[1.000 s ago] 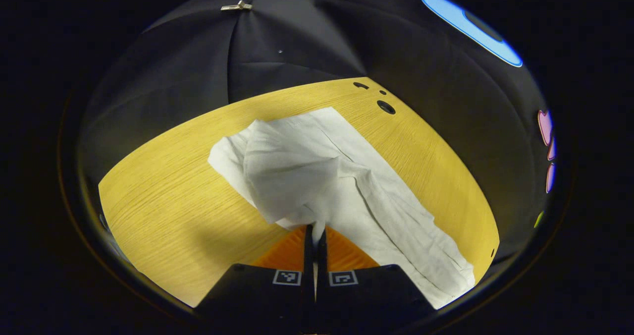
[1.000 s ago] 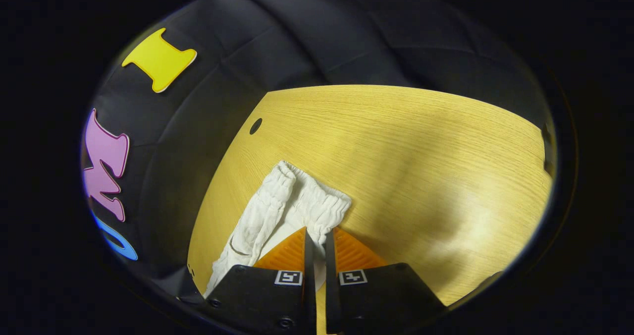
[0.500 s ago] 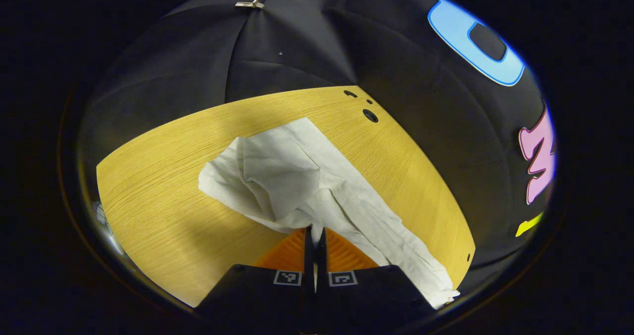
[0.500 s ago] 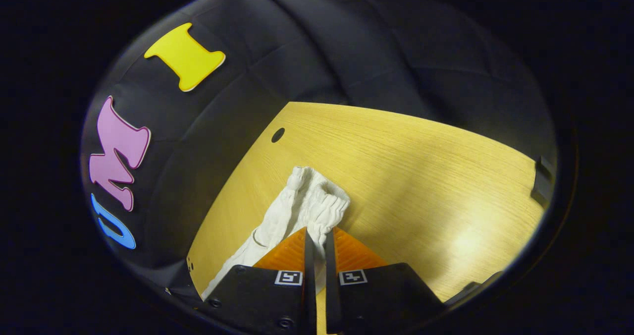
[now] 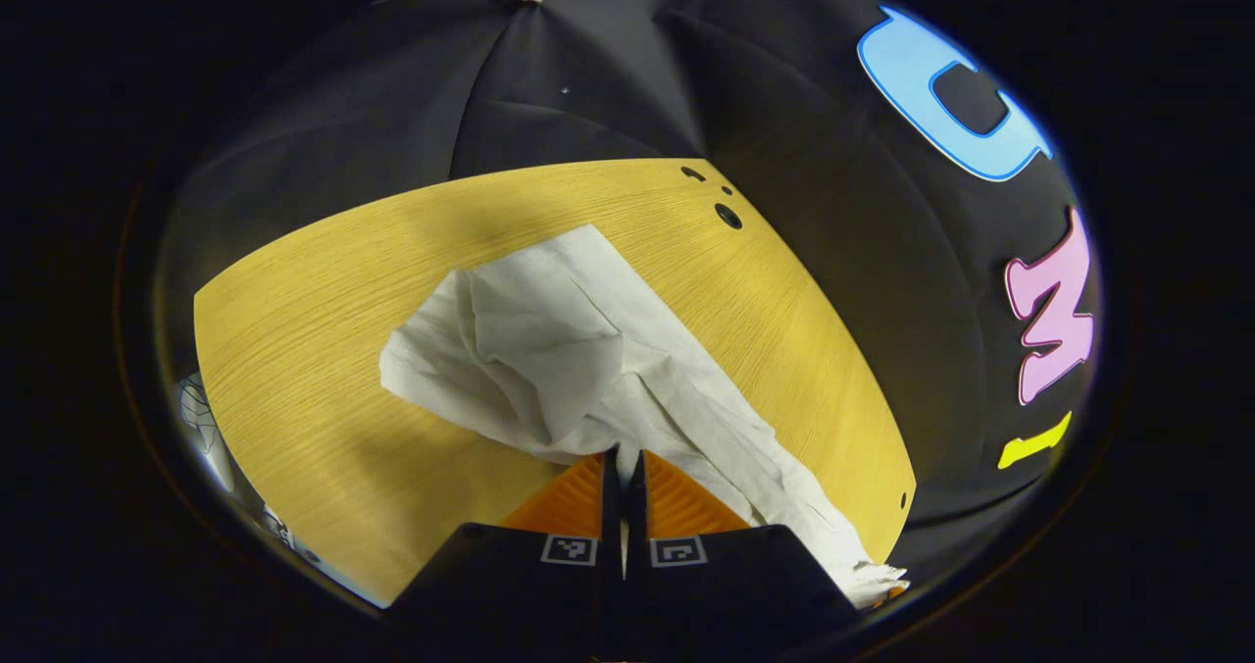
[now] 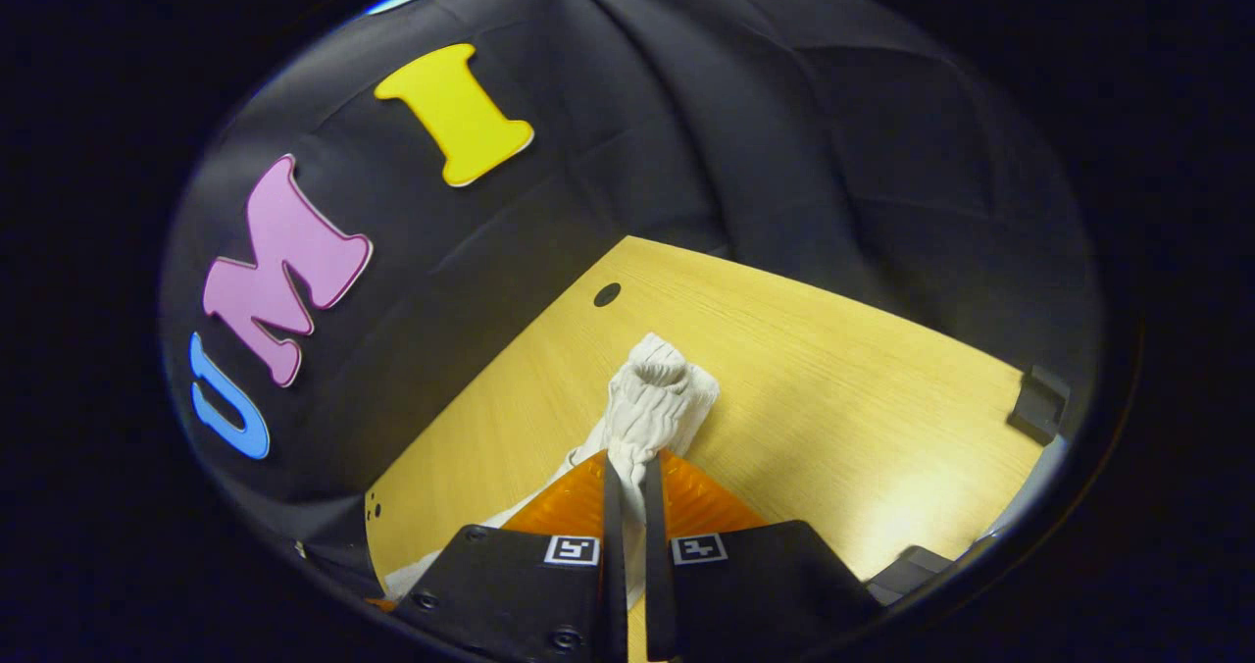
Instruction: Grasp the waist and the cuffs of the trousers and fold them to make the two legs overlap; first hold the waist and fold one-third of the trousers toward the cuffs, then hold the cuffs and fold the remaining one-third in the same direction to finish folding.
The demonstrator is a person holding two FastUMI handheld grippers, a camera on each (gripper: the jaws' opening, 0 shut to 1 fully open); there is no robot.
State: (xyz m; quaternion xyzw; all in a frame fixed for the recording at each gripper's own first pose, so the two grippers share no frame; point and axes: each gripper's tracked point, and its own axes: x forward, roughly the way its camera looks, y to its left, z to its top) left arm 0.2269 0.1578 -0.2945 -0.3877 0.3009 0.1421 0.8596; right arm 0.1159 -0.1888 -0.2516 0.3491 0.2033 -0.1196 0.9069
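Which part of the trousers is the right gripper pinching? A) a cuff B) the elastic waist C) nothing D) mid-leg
B: in the right gripper view the right gripper has both fingers closed on the gathered elastic waist of the trousers, bunched just above its tips over the table.

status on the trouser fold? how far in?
Early. Done: left gripper is shut on a leg of the white cloth trousers, right gripper on the gathered elastic waist. In hand: the leg-over-leg fold, cloth lifted off the yellow wooden table. Left: both one-third folds.
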